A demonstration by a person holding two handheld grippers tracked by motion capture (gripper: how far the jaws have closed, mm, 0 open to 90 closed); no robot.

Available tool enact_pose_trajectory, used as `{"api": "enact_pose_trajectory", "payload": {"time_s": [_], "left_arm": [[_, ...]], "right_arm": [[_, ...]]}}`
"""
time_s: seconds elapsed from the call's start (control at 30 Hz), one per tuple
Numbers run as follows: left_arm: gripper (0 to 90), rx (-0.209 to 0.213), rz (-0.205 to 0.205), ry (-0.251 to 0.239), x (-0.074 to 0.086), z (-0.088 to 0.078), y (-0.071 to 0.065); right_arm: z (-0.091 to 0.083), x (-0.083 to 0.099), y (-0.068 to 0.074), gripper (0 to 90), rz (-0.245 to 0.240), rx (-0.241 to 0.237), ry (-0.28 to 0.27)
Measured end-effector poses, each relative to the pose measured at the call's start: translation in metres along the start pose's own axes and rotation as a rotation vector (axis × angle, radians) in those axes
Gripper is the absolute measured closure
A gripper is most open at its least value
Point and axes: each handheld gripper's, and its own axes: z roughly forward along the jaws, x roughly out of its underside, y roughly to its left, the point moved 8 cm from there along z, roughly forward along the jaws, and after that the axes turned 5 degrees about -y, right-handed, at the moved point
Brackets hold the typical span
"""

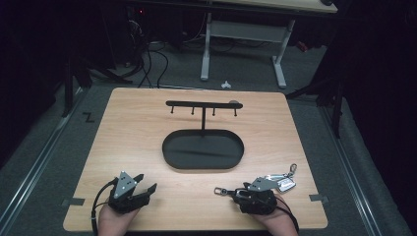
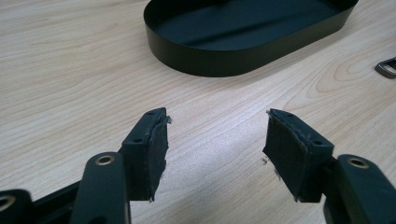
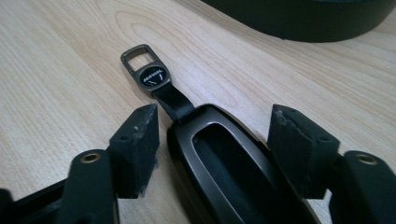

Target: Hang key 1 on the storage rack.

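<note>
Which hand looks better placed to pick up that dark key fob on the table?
The right. The right gripper has its open jaws on either side of the key fob, not pressing on it yet. The left gripper is open over bare table, well away from the fob.

The key fob (image 3: 233,177) is a dark, elongated case with a bronze-grey rim around a sunken black face, and it lies flat on the wood. A short black strap (image 3: 173,103) runs from its narrow end to a round metal tag and a rectangular loop (image 3: 140,57), which also rest flat, pointing towards the black oval tray. In the high view it sits at the near right; a second set of keys (image 1: 284,181), possibly with a clip, lies just beyond.
</note>
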Motion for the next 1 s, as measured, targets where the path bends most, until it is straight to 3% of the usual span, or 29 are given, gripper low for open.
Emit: {"api": "enact_pose_trajectory", "payload": {"time_s": [0.13, 0.33, 0.83, 1.0], "left_arm": [[39.6, 0.007, 0.009, 0.007, 0.0, 0.001, -0.002], [39.5, 0.007, 0.014, 0.006, 0.0, 0.002, -0.003], [39.6, 0.024, 0.025, 0.013, -0.003, 0.009, -0.008], [39.6, 0.029, 0.033, 0.015, -0.004, 0.011, -0.009]], "right_arm": [[-0.001, 0.0, -0.001, 44.2, 0.001, 0.001, -0.001], [-0.002, 0.0, -0.003, 46.6, 0.009, 0.021, 0.009], [-0.016, 0.007, -0.035, 51.5, 0.11, 0.165, 0.004], [-0.019, 0.006, -0.034, 47.8, 0.11, 0.146, -0.018]]}}
